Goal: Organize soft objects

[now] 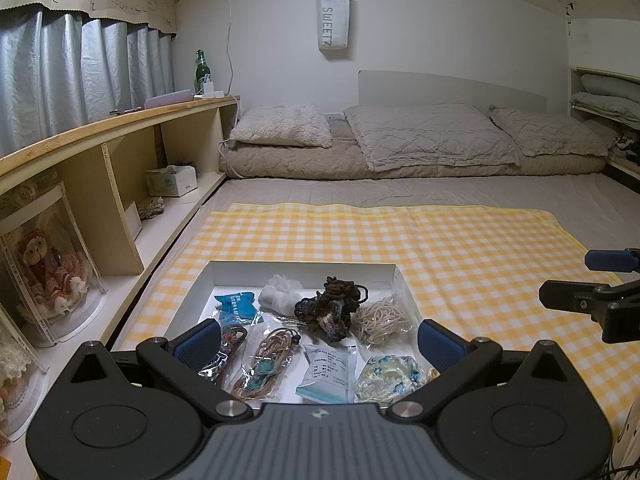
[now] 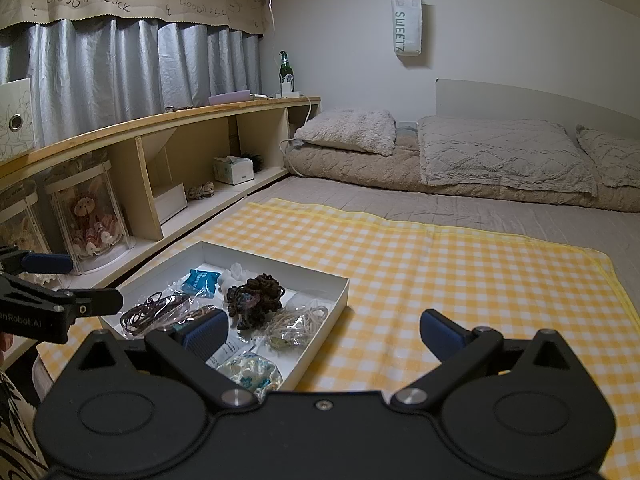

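While both tongs hang apart and hold nothing, the left tongs (image 1: 318, 340) sit over the near part of the white box (image 1: 304, 267) on the yellow checked cloth (image 1: 460, 248); inside lie a blue packet (image 1: 236, 305), a dark yarn ball (image 1: 330, 307) in the middle and pale cord (image 1: 382, 318) on the right; the right tongs (image 2: 324, 332) hang over the box's near right corner.

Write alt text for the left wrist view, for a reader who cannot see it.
The open left gripper hovers over a shallow white cardboard box on a yellow-and-white checked cloth, holding a dark tangled yarn bundle, a cream cord bundle in clear plastic and other small packets. The open right gripper enters at the right edge; grey pillows lie beyond.
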Tool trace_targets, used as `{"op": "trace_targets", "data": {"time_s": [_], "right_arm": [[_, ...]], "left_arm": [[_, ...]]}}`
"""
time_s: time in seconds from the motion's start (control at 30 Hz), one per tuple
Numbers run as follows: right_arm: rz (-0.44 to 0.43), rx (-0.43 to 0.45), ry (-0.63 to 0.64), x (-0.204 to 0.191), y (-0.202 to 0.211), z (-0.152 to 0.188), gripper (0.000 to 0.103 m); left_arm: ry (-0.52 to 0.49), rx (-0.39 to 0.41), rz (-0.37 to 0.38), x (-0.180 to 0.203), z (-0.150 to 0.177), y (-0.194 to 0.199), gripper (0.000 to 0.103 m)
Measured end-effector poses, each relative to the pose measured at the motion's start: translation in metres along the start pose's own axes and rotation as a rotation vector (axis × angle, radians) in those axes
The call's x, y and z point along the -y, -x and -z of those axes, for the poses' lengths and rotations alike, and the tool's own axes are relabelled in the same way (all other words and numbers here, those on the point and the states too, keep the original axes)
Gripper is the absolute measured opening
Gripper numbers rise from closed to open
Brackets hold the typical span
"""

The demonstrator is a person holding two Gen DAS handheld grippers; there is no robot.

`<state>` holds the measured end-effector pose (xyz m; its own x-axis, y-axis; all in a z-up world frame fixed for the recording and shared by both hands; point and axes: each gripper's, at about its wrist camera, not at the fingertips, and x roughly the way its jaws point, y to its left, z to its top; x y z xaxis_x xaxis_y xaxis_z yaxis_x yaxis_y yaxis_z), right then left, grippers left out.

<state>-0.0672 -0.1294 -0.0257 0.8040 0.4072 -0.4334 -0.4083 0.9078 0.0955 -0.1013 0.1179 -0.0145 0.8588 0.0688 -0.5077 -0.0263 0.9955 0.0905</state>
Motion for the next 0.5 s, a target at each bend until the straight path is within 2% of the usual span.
{"op": "trace_targets", "data": {"time_s": [0.5], "right_arm": [[0.002,0.000,-0.004,-0.0012,0.0006,-0.0007,0.103]], "left_arm": [[-0.001,0.000,0.001,-0.0001,0.0001,0.0003,0.103]]}}
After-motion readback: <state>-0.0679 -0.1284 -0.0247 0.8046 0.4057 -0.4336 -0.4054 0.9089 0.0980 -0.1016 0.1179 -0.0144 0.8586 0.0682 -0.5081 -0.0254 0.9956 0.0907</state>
